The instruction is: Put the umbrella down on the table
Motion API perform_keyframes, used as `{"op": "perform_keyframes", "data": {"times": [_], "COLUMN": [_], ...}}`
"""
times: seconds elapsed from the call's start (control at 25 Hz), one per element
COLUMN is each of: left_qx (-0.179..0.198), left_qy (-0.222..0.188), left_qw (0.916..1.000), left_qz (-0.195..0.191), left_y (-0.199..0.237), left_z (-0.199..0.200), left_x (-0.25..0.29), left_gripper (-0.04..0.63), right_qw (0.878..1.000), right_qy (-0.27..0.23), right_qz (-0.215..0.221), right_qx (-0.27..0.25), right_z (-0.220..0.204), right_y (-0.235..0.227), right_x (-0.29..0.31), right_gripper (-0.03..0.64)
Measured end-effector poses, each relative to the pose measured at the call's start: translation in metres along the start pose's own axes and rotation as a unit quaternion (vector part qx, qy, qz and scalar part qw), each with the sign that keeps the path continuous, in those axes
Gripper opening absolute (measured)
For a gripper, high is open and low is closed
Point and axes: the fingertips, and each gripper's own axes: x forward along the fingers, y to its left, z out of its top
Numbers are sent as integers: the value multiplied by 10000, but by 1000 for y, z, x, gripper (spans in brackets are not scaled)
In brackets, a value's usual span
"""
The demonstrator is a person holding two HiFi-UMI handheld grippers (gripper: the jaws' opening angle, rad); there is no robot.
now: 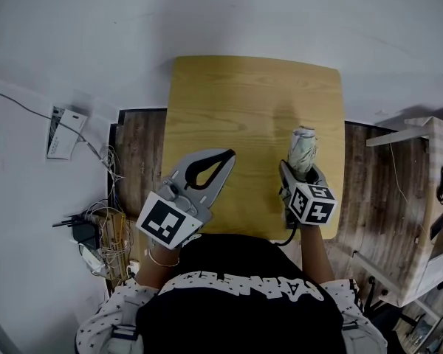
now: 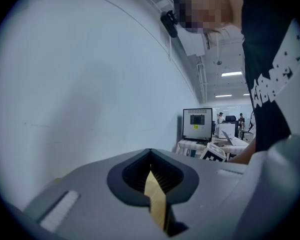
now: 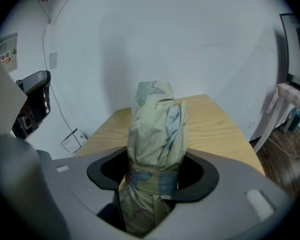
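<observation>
The folded umbrella point(image 1: 304, 149), pale green with blue marks and a strap round it, stands up between the jaws of my right gripper point(image 1: 298, 169) above the right front part of the wooden table point(image 1: 244, 102). In the right gripper view the umbrella point(image 3: 156, 129) fills the jaw opening, and that gripper point(image 3: 152, 183) is shut on it just at the strap. My left gripper point(image 1: 229, 154) hovers over the table's left front part, shut, with nothing held. In its own view the left gripper point(image 2: 150, 153) has its tips touching, and a sliver of table shows through the jaw opening.
A white wall runs behind the table. On the floor at left lie tangled cables and a power adapter point(image 1: 85, 233), with a white box point(image 1: 62, 133) by the wall. A pale wooden shelf unit point(image 1: 417, 212) stands at right. A monitor point(image 2: 197, 124) shows far off.
</observation>
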Motion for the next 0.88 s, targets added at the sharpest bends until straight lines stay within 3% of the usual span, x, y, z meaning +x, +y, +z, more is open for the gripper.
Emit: {"op": "perform_keyframes", "data": {"times": [0.88], "left_qx": [-141], "left_qy": [-8], "left_qw": [9993], "left_qz": [360], "left_y": [29], "left_z": [-3], "left_x": [-14], "left_gripper": [-6], "right_qw": [9982], "right_qy": [573], "right_qz": [-130], "right_qx": [-108], "right_z": [-12], "right_y": [3], "right_x": [37], "right_gripper": [295]}}
